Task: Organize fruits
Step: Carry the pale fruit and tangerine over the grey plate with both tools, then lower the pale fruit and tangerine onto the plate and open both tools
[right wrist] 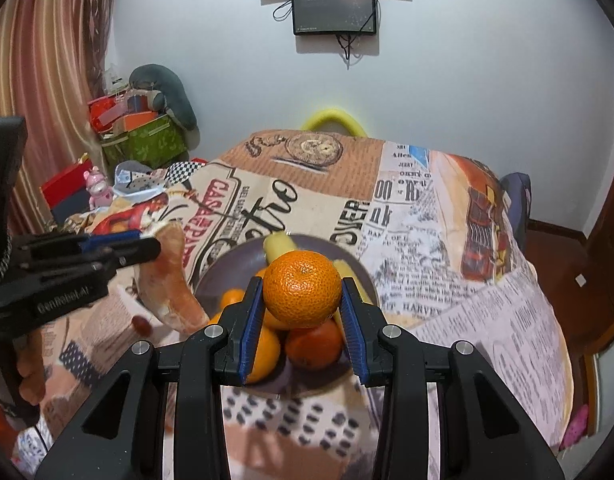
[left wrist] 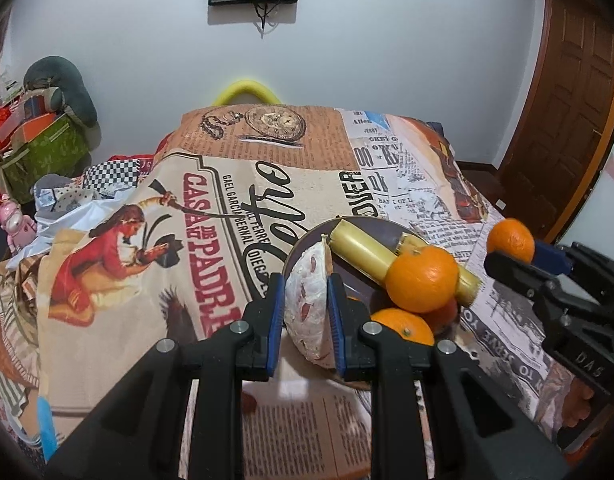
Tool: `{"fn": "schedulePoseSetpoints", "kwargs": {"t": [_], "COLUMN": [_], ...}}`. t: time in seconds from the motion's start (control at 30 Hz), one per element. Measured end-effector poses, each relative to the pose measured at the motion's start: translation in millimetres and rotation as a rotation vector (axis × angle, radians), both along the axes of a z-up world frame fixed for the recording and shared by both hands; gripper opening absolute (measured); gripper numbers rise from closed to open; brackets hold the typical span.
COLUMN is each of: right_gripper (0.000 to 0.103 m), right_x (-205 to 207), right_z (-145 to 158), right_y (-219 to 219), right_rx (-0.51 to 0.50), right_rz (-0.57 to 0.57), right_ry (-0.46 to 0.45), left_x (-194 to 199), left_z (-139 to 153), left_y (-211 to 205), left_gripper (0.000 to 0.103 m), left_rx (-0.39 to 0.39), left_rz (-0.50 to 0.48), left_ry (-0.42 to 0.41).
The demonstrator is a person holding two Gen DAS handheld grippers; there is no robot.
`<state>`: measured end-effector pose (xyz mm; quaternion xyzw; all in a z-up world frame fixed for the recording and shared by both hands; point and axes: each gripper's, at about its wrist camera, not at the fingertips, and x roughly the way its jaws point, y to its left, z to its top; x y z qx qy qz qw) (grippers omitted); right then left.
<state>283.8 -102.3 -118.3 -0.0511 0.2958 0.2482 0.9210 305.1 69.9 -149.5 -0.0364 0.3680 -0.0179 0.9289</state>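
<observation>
Left gripper [left wrist: 305, 320] is clamped tight on a peeled pomelo wedge [left wrist: 307, 312], white pith and pink flesh showing between the blue pads, the wedge standing on edge and poking out ahead of the fingertips. From the right wrist view that same wedge [right wrist: 171, 276] hangs off to the left of the right gripper, pinched at its upper end, apart from the bowl.

Right gripper [right wrist: 302, 300] has its jaws closed on a mandarin [right wrist: 302, 294], pads pressing both sides, the fruit sitting right at the fingertips. In the left wrist view it shows as a small orange ball [left wrist: 510, 240] held up at the far right, clear of the table.

Just beyond and below the right gripper's fingertips sits the dark bowl [right wrist: 231, 264], on the printed tablecloth [right wrist: 447, 240]. In the bowl: more oranges piled up, one [right wrist: 263, 348] close behind the left pad, a redder one [right wrist: 315, 346] under the held mandarin. A pale yellow cylinder [left wrist: 363, 252] lies across the bowl's far side, slanting toward the right gripper, with an orange [left wrist: 422, 278] resting against it. Another orange [left wrist: 403, 326] lies just to the right of the left gripper's right pad.

A small dark-red fruit [right wrist: 141, 323] lies on the cloth below the hanging wedge, left of the bowl
</observation>
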Motion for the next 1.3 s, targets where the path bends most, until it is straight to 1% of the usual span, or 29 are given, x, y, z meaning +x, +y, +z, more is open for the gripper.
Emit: {"fn": "schedulePoseSetpoints", "kwargs": {"t": [0.2,0.33,0.43,0.5,0.57,0.6,0.63,0.7,0.8,0.87,0.93,1.1,1.3], "right_gripper": [0.034,0.034,0.034,0.035,0.035,0.035,0.035,0.035,0.036,0.045,0.047,0.047,0.047], "right_x": [15,22,27,30,34,36,37,39,39,38,35,25,7], "right_z": [1,-4,-10,-14,-18,-20,-21,-23,-24,-21,-17,-7,3], "right_y": [21,35,46,51,54,55,56,57,55,53,52,45,33], "right_rx": [-0.002,-0.015,-0.029,-0.039,-0.047,-0.052,-0.058,-0.065,-0.051,-0.042,-0.041,-0.030,-0.032], "right_rz": [0.032,0.062,0.080,0.091,0.098,0.100,0.098,0.098,0.106,0.102,0.095,0.087,0.071], "right_ry": [-0.011,-0.012,-0.008,0.000,0.008,0.011,0.012,0.022,0.037,0.032,0.016,0.004,0.000], "left_x": [25,36,43,45,48,49,49,48,45,43,38,26,0], "left_z": [-9,-16,-22,-24,-25,-26,-26,-27,-28,-27,-25,-17,3], "left_y": [1,2,3,6,9,11,13,15,16,17,17,17,17], "left_gripper": [0.021,0.021,0.021,0.021,0.023,0.027,0.031,0.034,0.034,0.034,0.034,0.034,0.034], "left_rx": [-0.011,-0.021,-0.014,-0.025,-0.038,-0.038,-0.037,-0.037,-0.031,-0.025,-0.022,-0.013,-0.012], "left_rz": [-0.019,-0.036,-0.034,-0.034,-0.034,-0.028,-0.022,-0.014,-0.011,-0.008,-0.008,-0.004,0.009], "left_ry": [0.011,0.026,0.035,0.031,0.037,0.040,0.040,0.040,0.043,0.043,0.041,0.034,0.015]}}
